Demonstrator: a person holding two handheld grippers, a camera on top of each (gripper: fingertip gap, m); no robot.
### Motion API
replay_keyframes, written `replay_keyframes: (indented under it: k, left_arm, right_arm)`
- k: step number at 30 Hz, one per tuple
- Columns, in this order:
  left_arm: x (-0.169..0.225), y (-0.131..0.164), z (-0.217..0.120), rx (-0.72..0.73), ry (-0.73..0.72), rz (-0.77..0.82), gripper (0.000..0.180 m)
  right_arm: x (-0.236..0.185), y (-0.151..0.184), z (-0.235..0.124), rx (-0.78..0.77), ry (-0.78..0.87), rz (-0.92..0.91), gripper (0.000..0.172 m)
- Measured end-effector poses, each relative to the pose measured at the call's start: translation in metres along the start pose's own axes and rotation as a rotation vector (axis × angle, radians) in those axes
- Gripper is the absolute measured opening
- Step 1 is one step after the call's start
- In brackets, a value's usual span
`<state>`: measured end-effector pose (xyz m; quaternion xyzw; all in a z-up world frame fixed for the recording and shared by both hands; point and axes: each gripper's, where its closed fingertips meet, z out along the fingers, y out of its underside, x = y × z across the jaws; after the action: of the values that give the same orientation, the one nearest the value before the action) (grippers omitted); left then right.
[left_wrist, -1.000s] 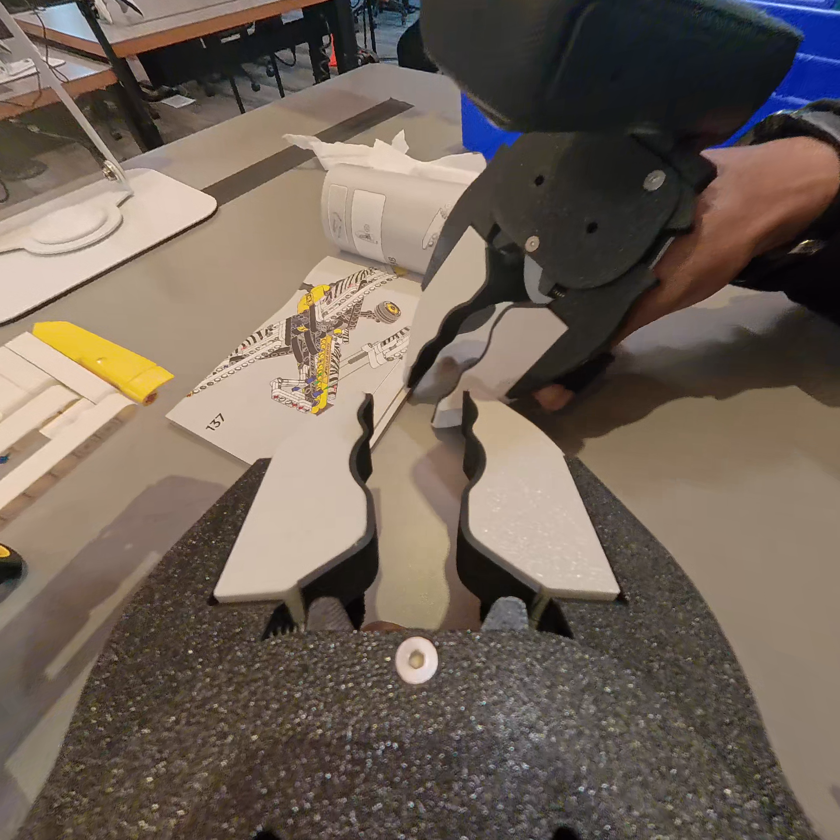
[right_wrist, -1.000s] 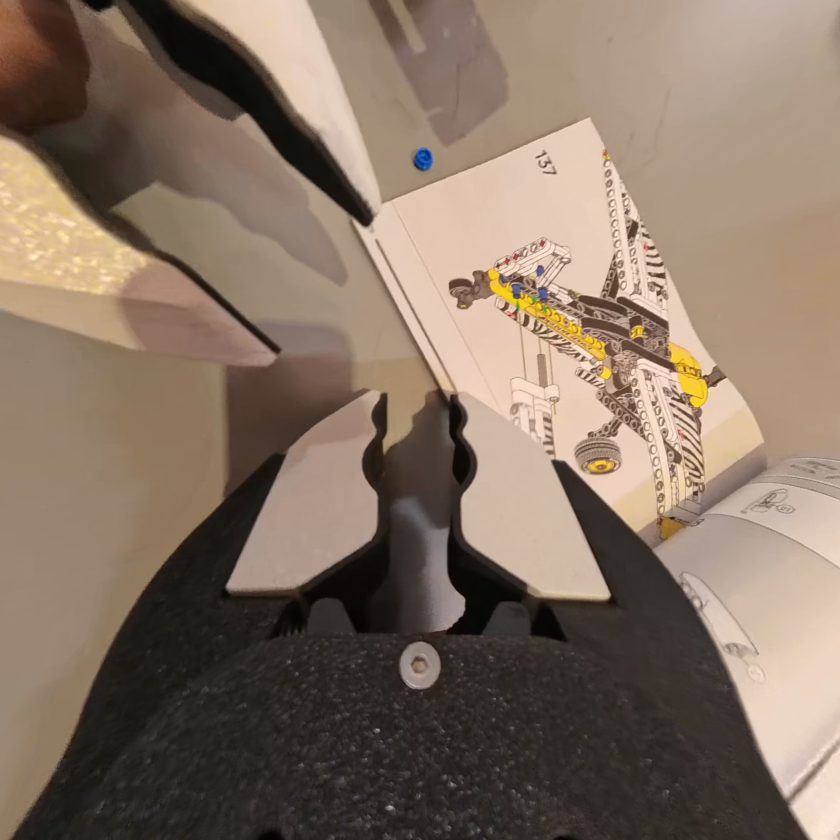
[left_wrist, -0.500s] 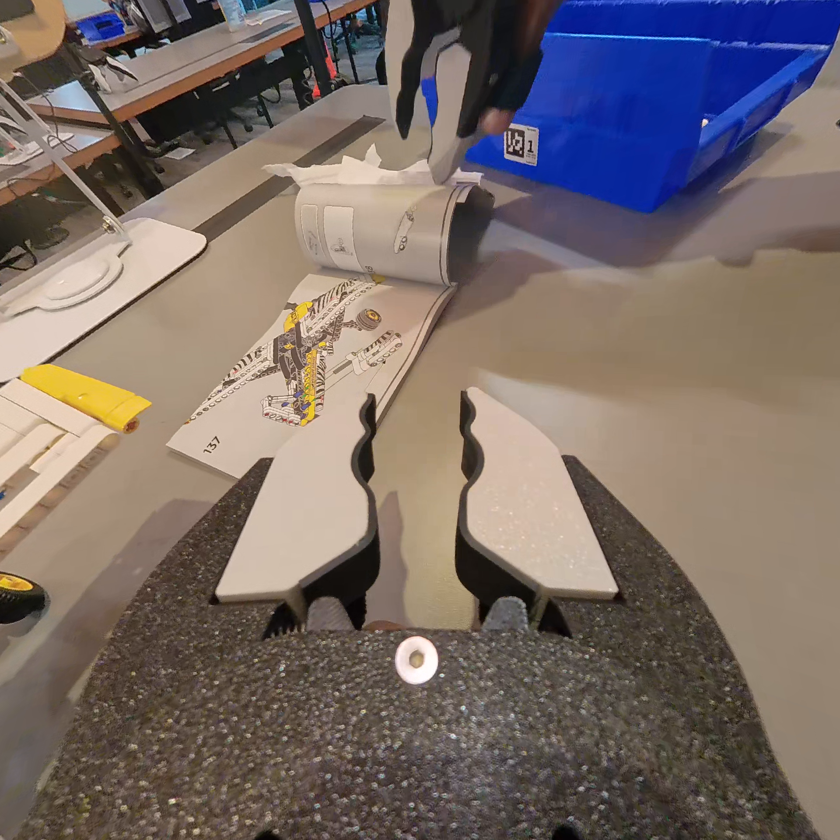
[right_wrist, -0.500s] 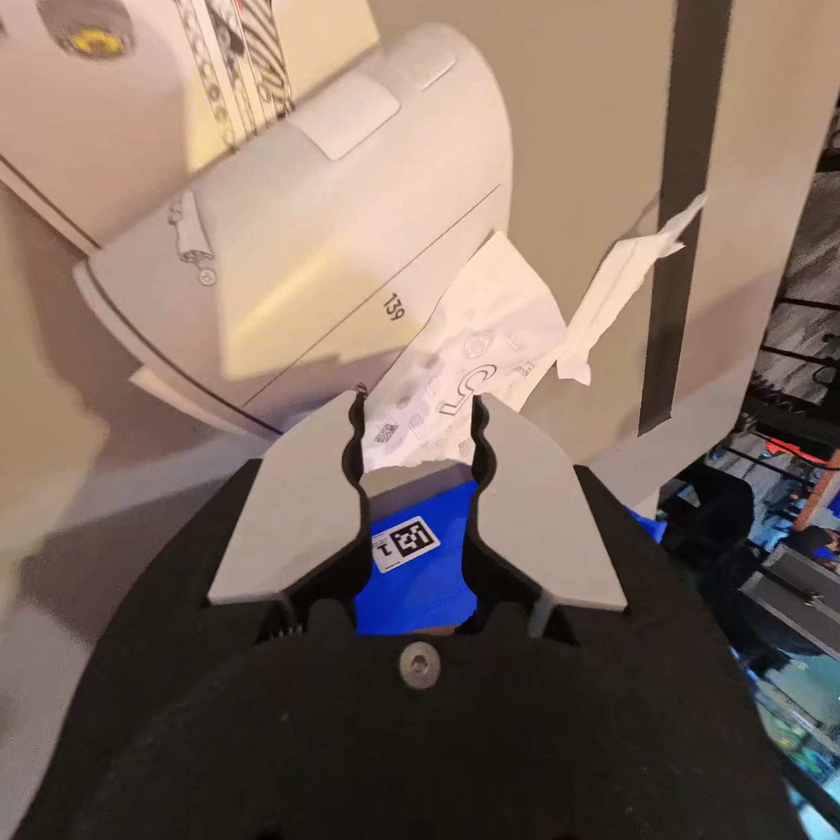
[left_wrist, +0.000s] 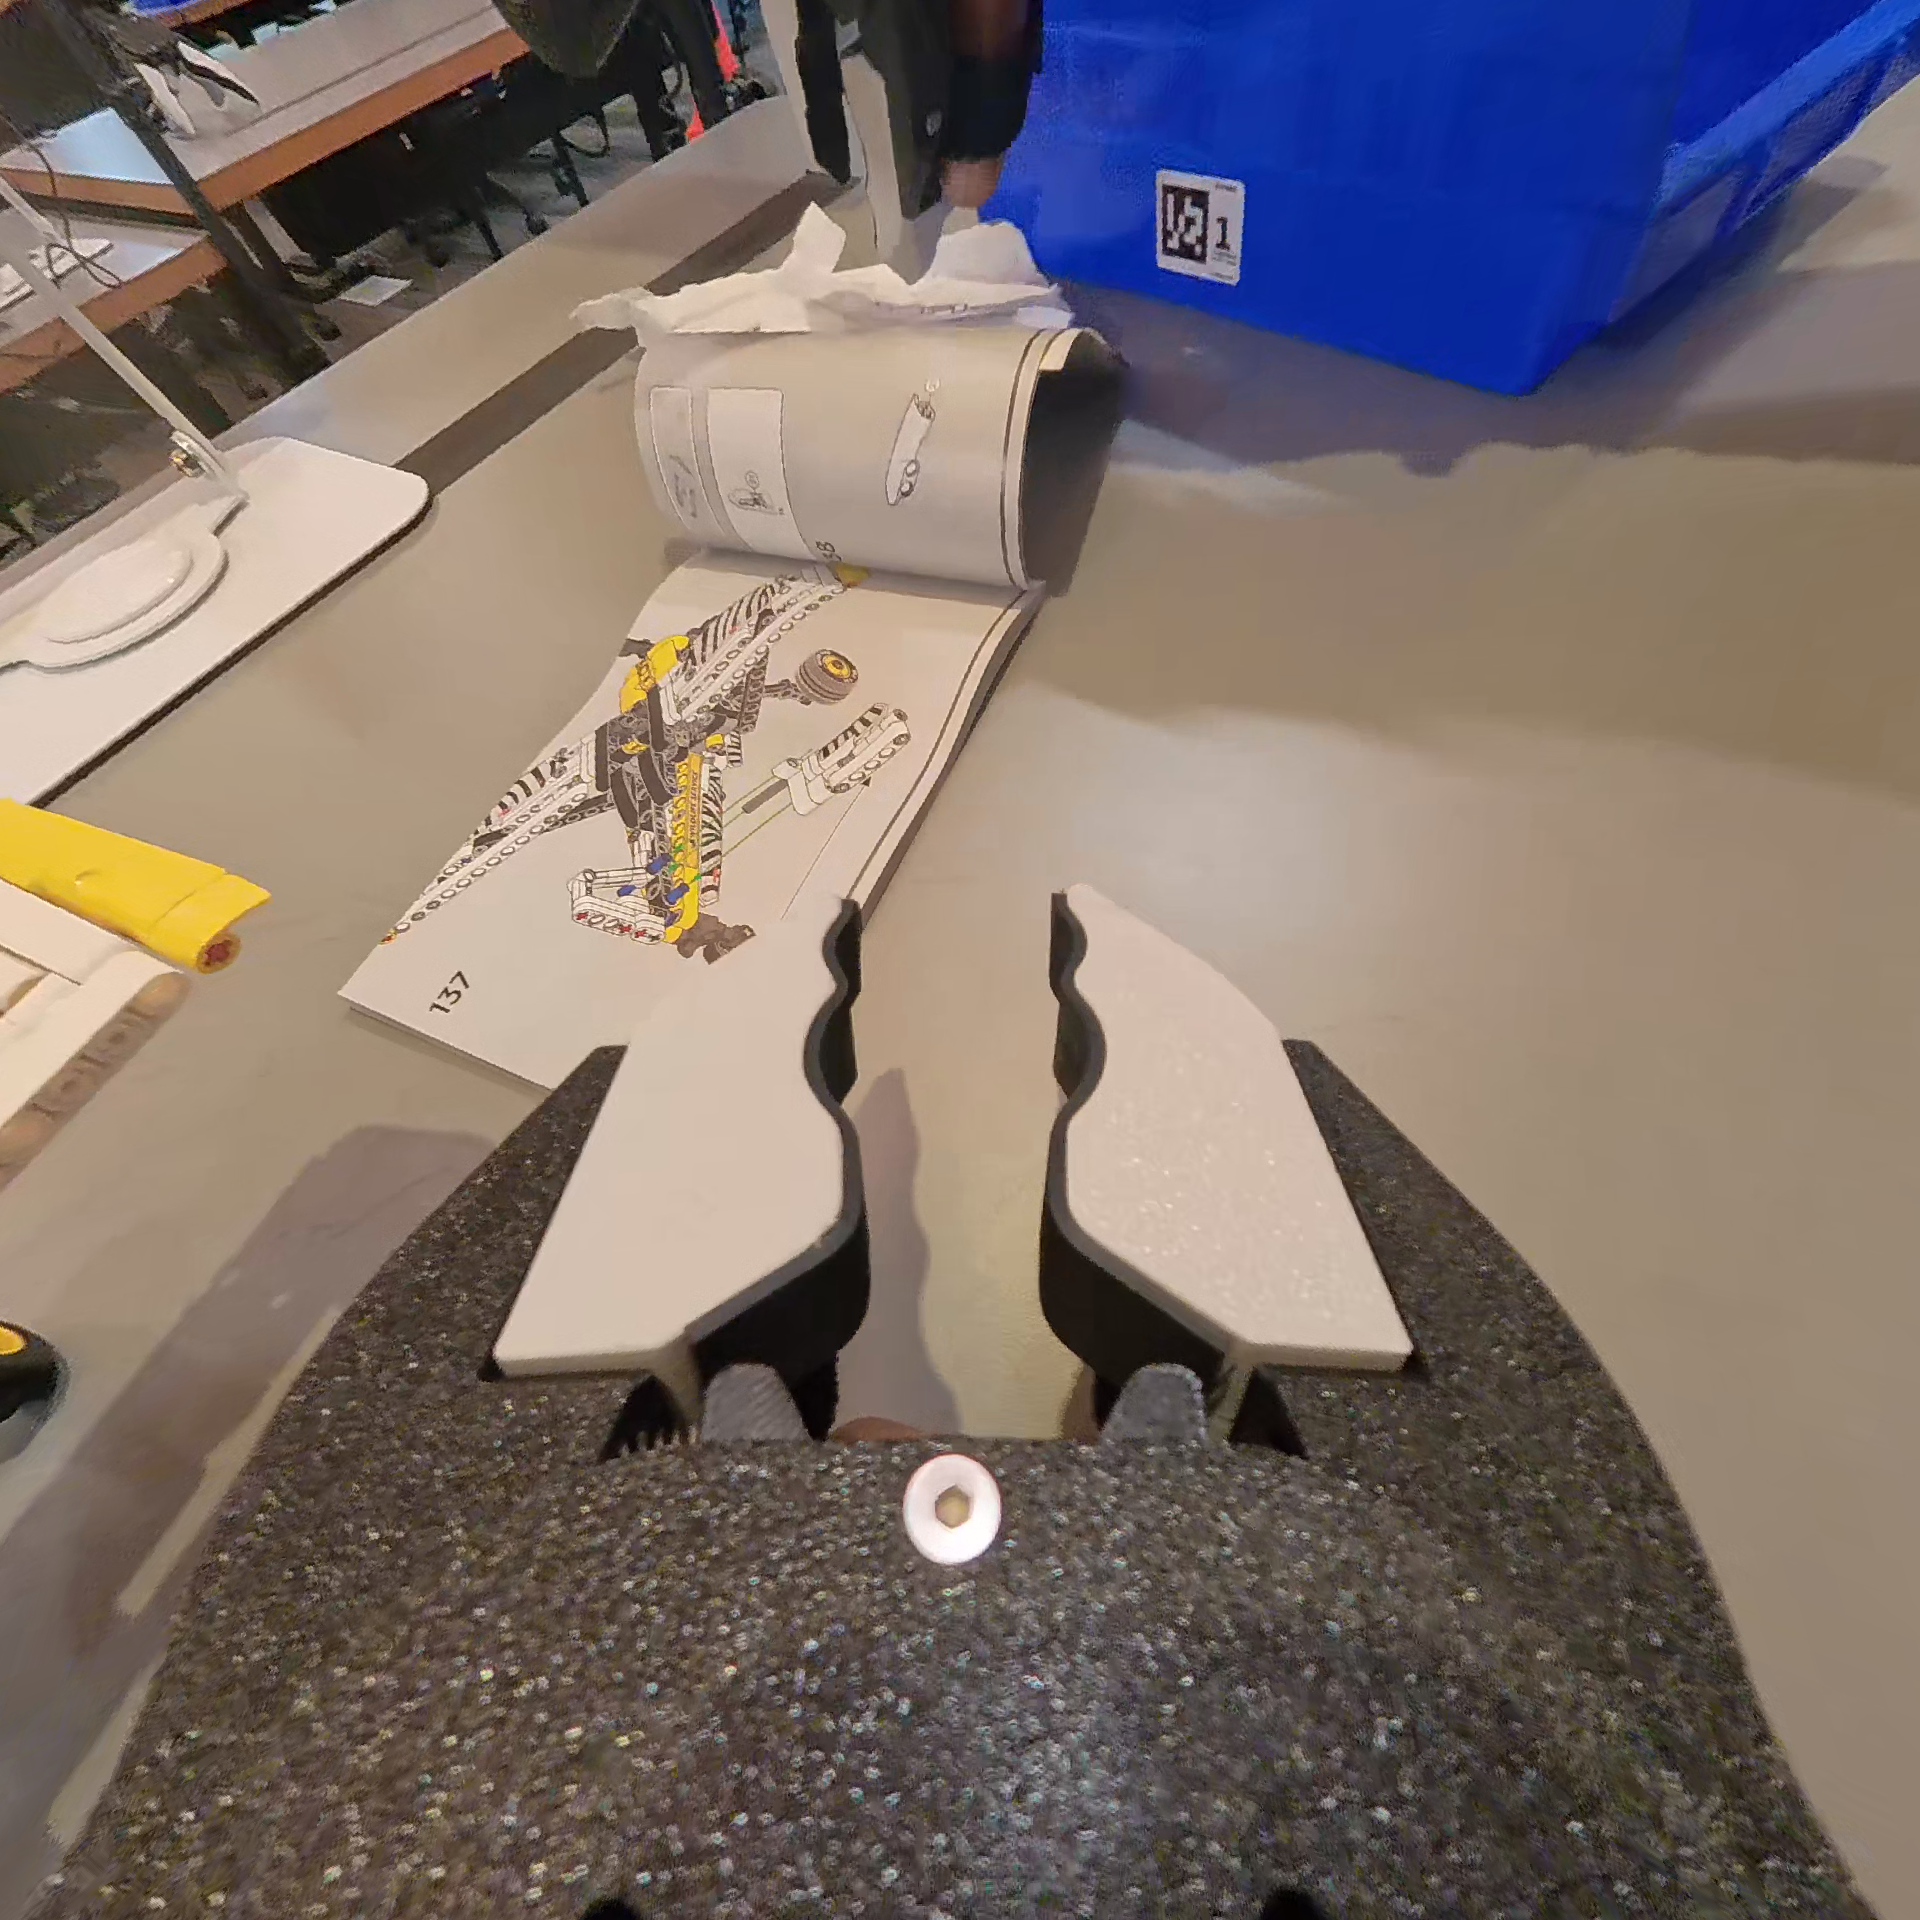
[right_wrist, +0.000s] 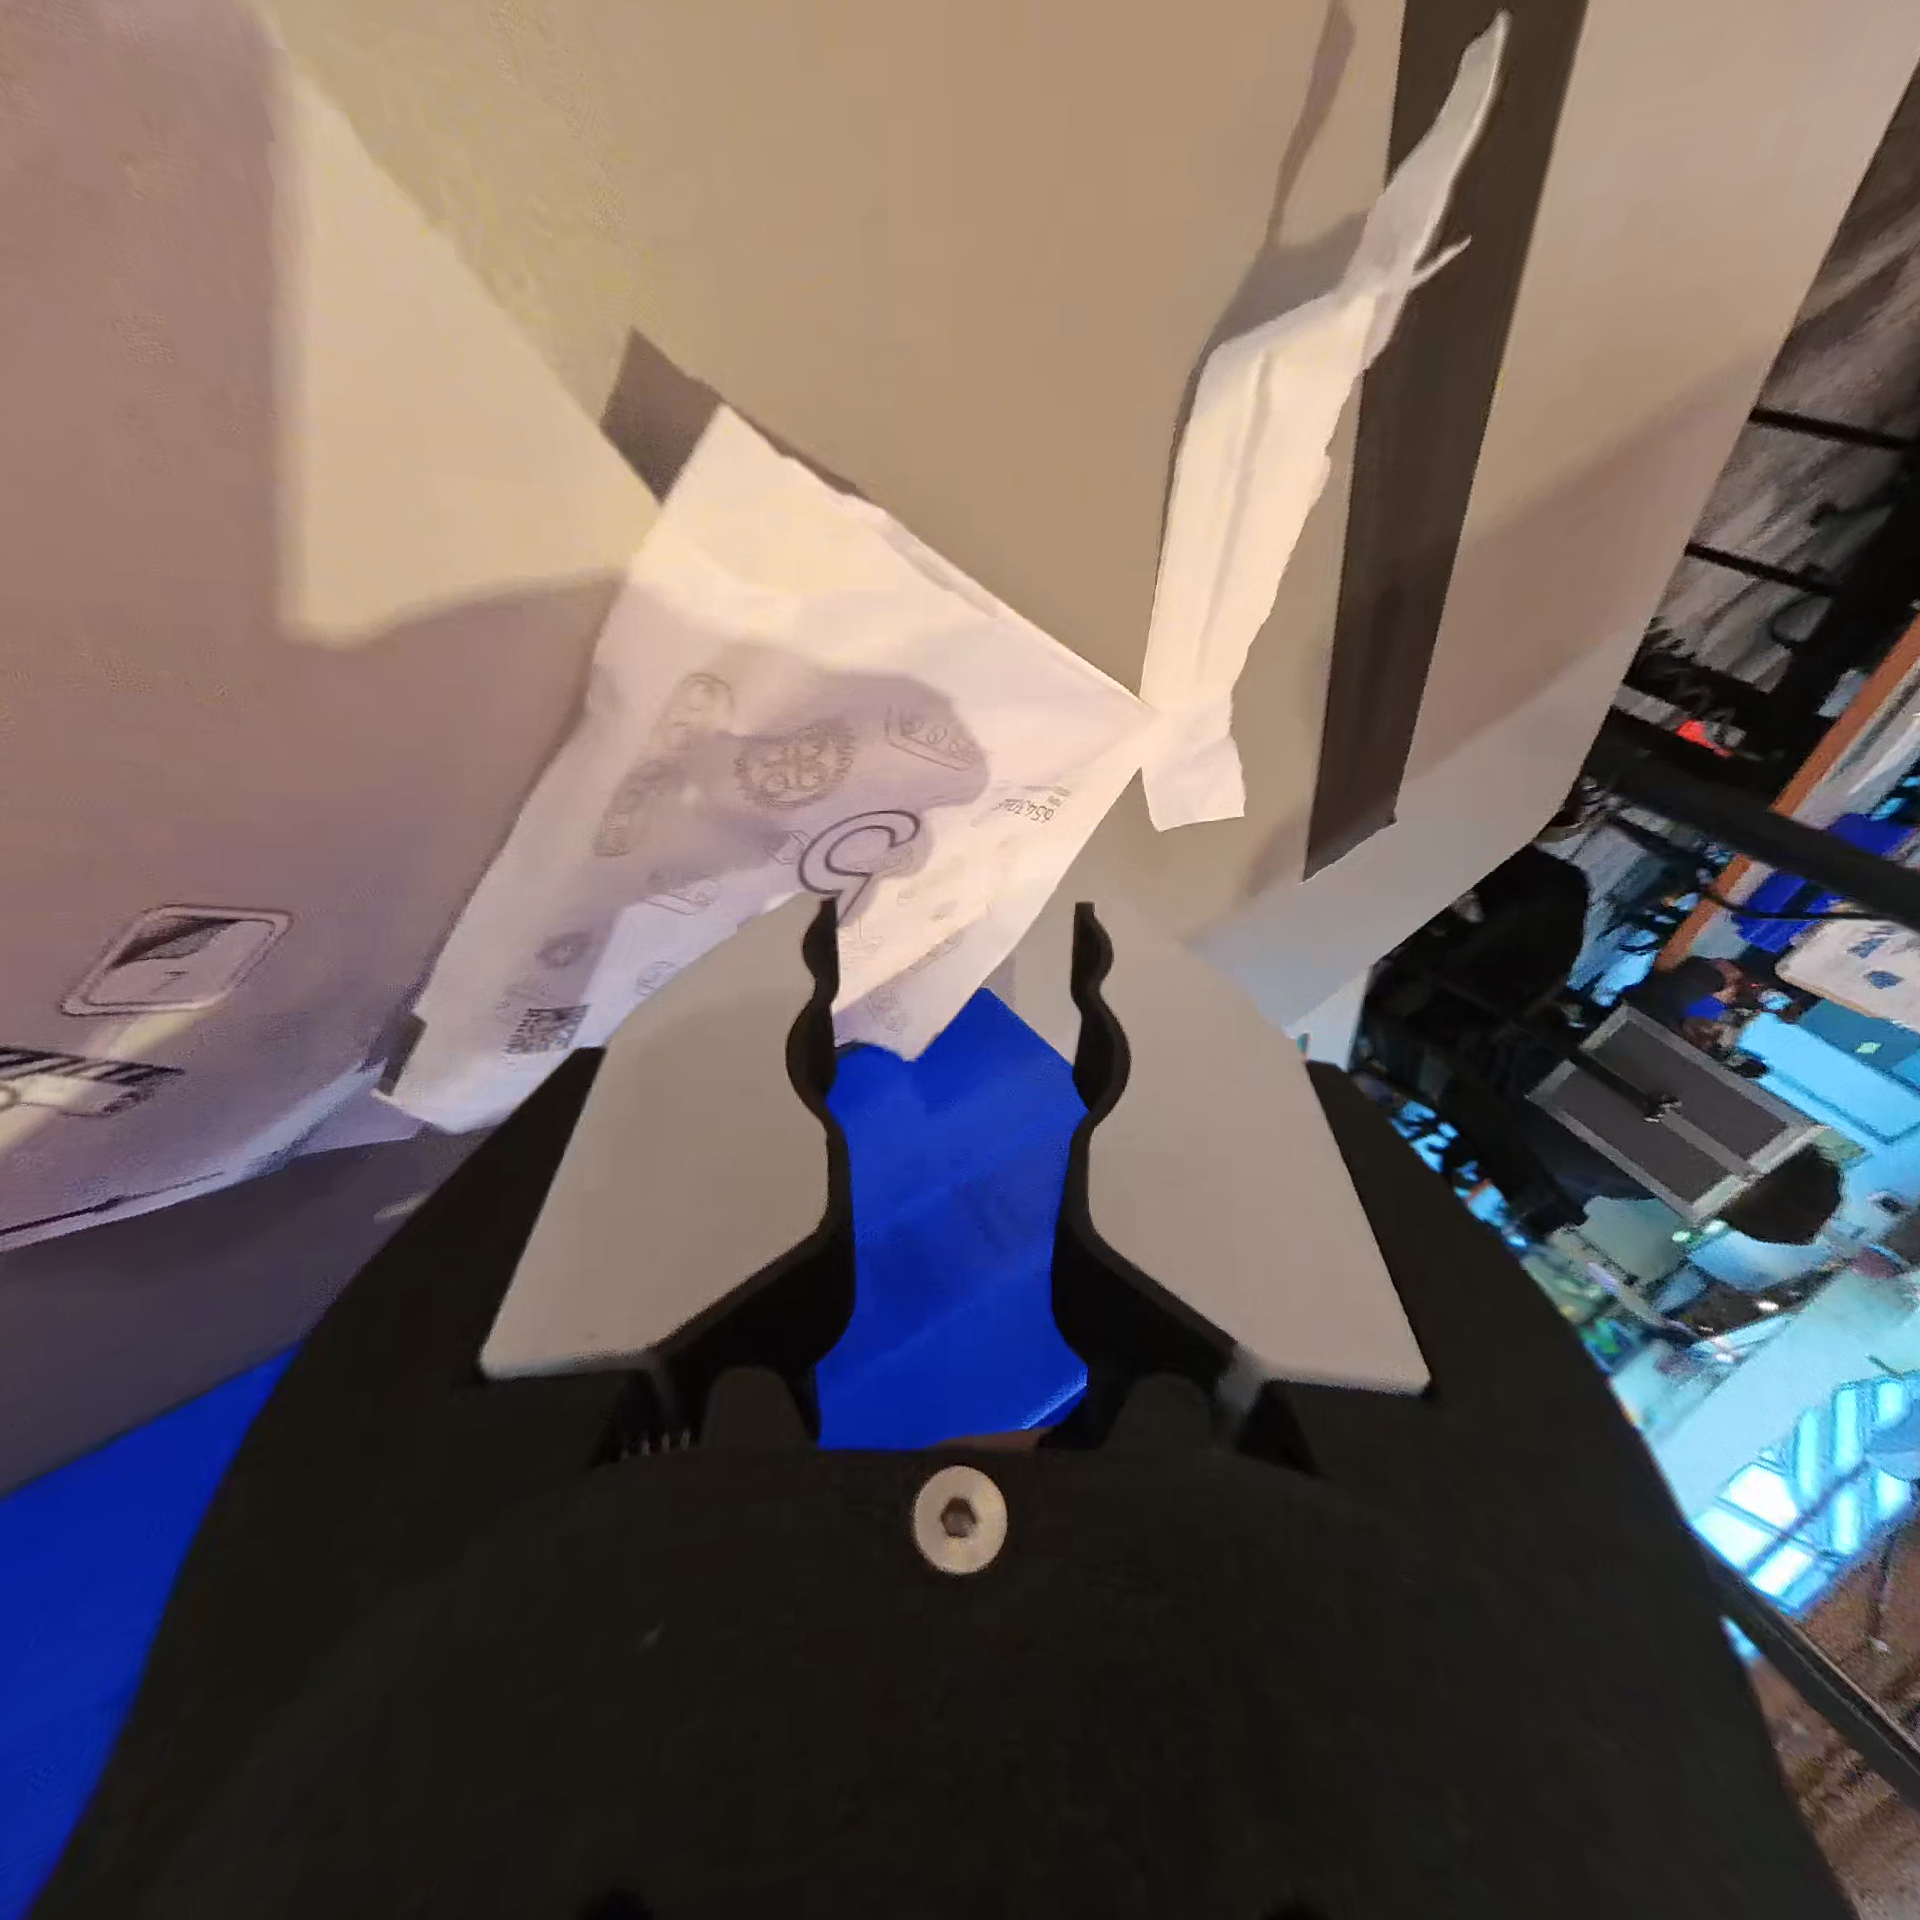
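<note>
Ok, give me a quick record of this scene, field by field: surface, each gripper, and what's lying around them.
Surface: grey table
Left gripper: open, nothing between the fingers, beside the open instruction booklet
Right gripper: open, above the torn white paper bag
Bin: blue bin, next to the paper
Other: yellow part at left; white paper strip
</note>
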<state>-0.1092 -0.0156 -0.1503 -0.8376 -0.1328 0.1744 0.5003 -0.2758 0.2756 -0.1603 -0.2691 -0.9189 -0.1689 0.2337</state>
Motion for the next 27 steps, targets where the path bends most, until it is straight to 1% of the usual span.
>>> replay_keyframes:
  k: [2, 5, 7, 9, 11, 15, 18, 22, 27]
  left_arm:
    - [-0.003, 0.001, 0.000, -0.006, -0.015, 0.011, 0.036]
    - [-0.005, 0.002, 0.000, -0.011, -0.015, -0.008, 0.036]
    - [-0.005, 0.001, -0.001, -0.008, -0.007, -0.014, 0.036]
    - [-0.005, 0.001, -0.001, -0.009, -0.010, -0.011, 0.036]
    - [-0.006, 0.002, 0.000, -0.012, -0.011, -0.015, 0.036]
    - [-0.006, 0.003, 0.000, -0.012, -0.005, -0.032, 0.036]
    - [-0.009, 0.005, 0.001, -0.020, -0.014, -0.033, 0.036]
    - [-0.015, 0.008, 0.000, -0.034, -0.035, -0.041, 0.036]
    - [-0.026, 0.013, -0.001, -0.051, -0.066, -0.063, 0.036]
  right_arm:
    - [-0.001, -0.004, -0.009, 0.044, -0.047, 0.031, 0.045]
    - [-0.019, -0.023, -0.032, 0.181, -0.156, 0.048, 0.044]
    - [-0.036, -0.027, -0.029, 0.186, -0.214, 0.030, 0.047]
    - [-0.043, -0.022, -0.014, 0.119, -0.193, -0.008, 0.052]
    - [-0.037, -0.018, 0.000, 0.070, -0.139, -0.016, 0.059]
    - [-0.009, -0.024, 0.012, 0.092, -0.086, 0.079, 0.063]
    - [0.008, -0.026, 0.010, 0.094, -0.073, 0.090, 0.063]
    - [0.015, -0.039, -0.010, 0.146, -0.078, 0.075, 0.059]
    - [0.010, -0.074, -0.058, 0.295, -0.095, 0.022, 0.057]
